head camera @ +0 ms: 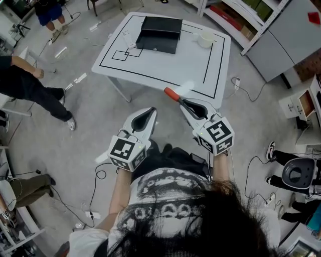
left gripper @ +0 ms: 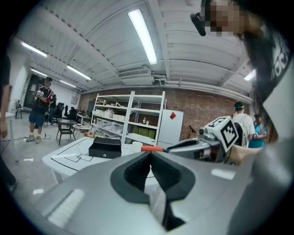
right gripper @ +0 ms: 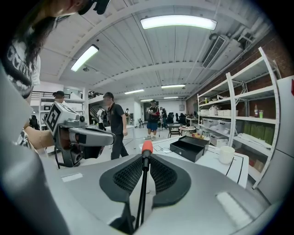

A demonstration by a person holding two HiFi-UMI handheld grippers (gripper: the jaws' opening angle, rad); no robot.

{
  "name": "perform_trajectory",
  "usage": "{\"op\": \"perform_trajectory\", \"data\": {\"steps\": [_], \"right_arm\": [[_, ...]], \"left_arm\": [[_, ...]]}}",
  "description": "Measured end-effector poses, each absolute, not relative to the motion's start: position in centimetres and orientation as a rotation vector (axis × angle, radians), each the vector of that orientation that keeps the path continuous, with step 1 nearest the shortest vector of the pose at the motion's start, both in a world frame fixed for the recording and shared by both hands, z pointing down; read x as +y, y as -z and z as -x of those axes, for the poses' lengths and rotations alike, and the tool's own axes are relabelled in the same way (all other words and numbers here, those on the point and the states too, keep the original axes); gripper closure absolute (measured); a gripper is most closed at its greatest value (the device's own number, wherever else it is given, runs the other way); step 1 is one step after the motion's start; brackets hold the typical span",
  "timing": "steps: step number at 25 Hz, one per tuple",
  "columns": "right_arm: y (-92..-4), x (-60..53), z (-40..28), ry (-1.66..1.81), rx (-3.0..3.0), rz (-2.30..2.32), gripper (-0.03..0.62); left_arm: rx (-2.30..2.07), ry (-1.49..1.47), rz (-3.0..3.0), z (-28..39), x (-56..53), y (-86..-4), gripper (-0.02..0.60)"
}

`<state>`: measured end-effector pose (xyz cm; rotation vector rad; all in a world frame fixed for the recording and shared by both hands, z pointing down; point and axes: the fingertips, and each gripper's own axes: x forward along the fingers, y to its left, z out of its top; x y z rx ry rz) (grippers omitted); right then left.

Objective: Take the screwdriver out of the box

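Observation:
My right gripper (head camera: 182, 103) is shut on a screwdriver (head camera: 172, 94) with a red-orange handle, held in the air just before the near edge of the white table (head camera: 150, 65). In the right gripper view the thin shaft runs between the pads and the red handle (right gripper: 147, 148) sticks out past the tips of the right gripper (right gripper: 146, 159). The black box (head camera: 160, 34) stands open at the table's far side, well beyond both grippers. My left gripper (head camera: 152, 111) hangs beside the right one, its tips together with nothing between them. In its own view the left gripper (left gripper: 149, 154) points toward the box (left gripper: 105, 147).
A white cup (head camera: 205, 38) stands at the table's far right, right of the box. Black lines mark the tabletop. A person (head camera: 30, 88) stands on the floor at the left, another (head camera: 50, 12) further back. Shelves (head camera: 241, 20) line the far right. Cables lie on the floor.

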<state>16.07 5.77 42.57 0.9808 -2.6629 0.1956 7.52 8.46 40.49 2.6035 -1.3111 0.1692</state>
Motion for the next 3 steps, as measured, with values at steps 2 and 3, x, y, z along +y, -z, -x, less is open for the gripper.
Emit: {"op": "perform_trajectory", "data": {"steps": [2, 3], "right_arm": [[-42.5, 5.78, -16.35, -0.196, -2.664, -0.98, 0.533], [-42.44, 5.77, -16.48, -0.196, -2.665, -0.98, 0.533]], "left_arm": [[-1.315, -0.171, -2.603, -7.74, 8.49, -40.44, 0.581], [-1.317, -0.172, -2.602, -7.84, 8.51, -40.41, 0.581]]}}
